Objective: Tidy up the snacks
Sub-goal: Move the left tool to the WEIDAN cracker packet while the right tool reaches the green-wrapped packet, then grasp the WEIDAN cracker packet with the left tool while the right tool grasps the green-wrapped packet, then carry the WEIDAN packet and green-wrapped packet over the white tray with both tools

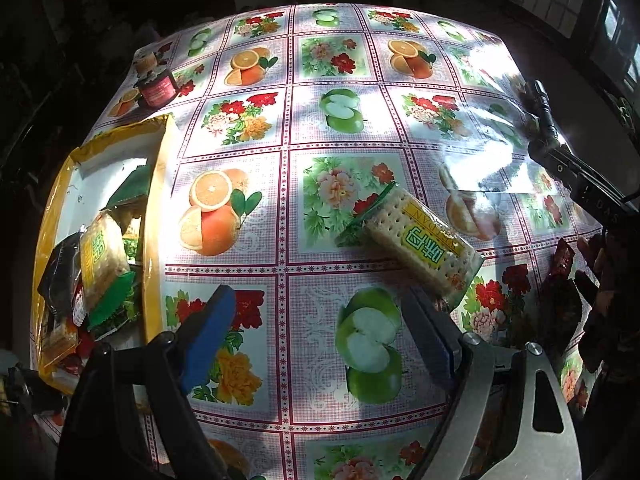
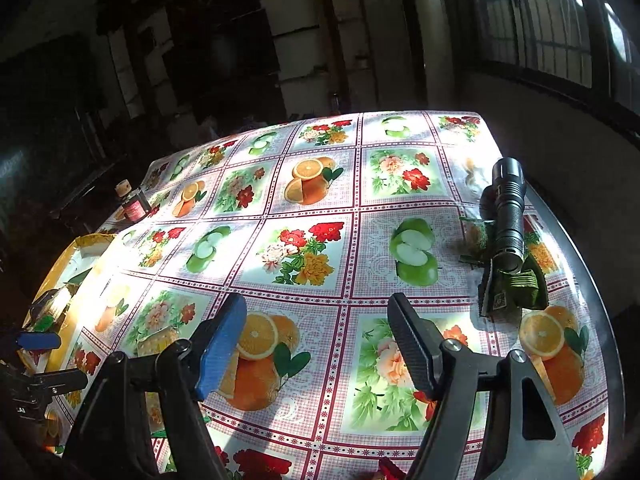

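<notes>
Left wrist view shows a cracker pack [image 1: 416, 240] lying flat on the tabletop [image 1: 332, 184], tilted, its yellow label up and green ends showing; it sits just beyond the left gripper [image 1: 320, 336], whose jaws stand wide apart with nothing between them, the pack's near corner just beside the right-hand jaw but, as far as can be told, not pressed by it; at the left edge a yellow box [image 1: 156, 216] lies open, holding several snacks, among them a second cracker pack [image 1: 102, 256], a dark packet [image 1: 60, 276] and green wrappers; a small red jar [image 1: 158, 88] stands beyond the box near the far left corner; a dark red snack [image 1: 562, 258] lies at the right edge, partly hidden in shadow; right wrist view shows the right gripper [image 2: 316, 340] over the fruit-and-flower cloth, its jaws apart and empty, no snack between them; further right a black torch [image 2: 508, 216] rests across green packets [image 2: 516, 284] near the tabletop's rim; the jar [image 2: 134, 204] and the box [image 2: 76, 264] show at the far left of this view, and the left gripper's blue pad [image 2: 38, 340] pokes in beside the box.
</notes>
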Demonstrator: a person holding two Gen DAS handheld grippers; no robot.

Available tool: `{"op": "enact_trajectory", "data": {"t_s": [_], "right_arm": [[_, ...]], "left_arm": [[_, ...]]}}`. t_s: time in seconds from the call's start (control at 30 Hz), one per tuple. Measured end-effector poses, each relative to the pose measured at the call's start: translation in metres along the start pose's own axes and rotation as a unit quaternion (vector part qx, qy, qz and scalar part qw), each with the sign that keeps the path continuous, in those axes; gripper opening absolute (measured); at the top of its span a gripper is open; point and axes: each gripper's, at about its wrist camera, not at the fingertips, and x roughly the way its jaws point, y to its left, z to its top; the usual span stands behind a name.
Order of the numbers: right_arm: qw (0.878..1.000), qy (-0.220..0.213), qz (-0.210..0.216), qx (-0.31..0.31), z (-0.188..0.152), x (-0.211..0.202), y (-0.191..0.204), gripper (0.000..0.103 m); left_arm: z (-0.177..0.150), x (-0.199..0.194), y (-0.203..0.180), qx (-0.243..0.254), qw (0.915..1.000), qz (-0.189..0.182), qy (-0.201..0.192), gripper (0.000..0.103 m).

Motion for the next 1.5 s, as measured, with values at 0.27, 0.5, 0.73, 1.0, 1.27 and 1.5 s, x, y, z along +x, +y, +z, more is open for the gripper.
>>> {"op": "enact_trajectory", "data": {"t_s": [0.27,0.5,0.73,1.0,1.27,1.5], "right_arm": [[0.994,0.027,0.04,0.098,-0.02,-0.072,-0.031,0.079],[0.992,0.097,-0.02,0.073,-0.081,-0.084,-0.007,0.079],[0.991,0.123,-0.046,0.026,-0.108,-0.075,0.027,0.079],[0.987,0.154,-0.05,-0.021,-0.115,-0.054,0.038,0.039],[0.987,0.157,-0.025,-0.036,-0.114,-0.056,0.035,0.032],[0.988,0.153,0.002,-0.025,-0.111,-0.057,0.036,0.028]], "left_arm": [[0.003,0.027,-0.02,-0.03,0.9982,-0.026,0.044,0.085],[0.014,0.04,-0.048,-0.066,0.9961,-0.018,0.055,0.085],[0.024,0.057,-0.053,-0.147,0.9871,0.012,0.062,0.087],[0.033,0.078,-0.077,-0.112,0.9904,0.035,0.074,0.087],[0.017,0.061,-0.069,-0.029,0.9988,-0.003,0.039,0.048],[-0.007,0.046,-0.043,-0.008,0.9995,-0.003,0.032,0.048]]}}
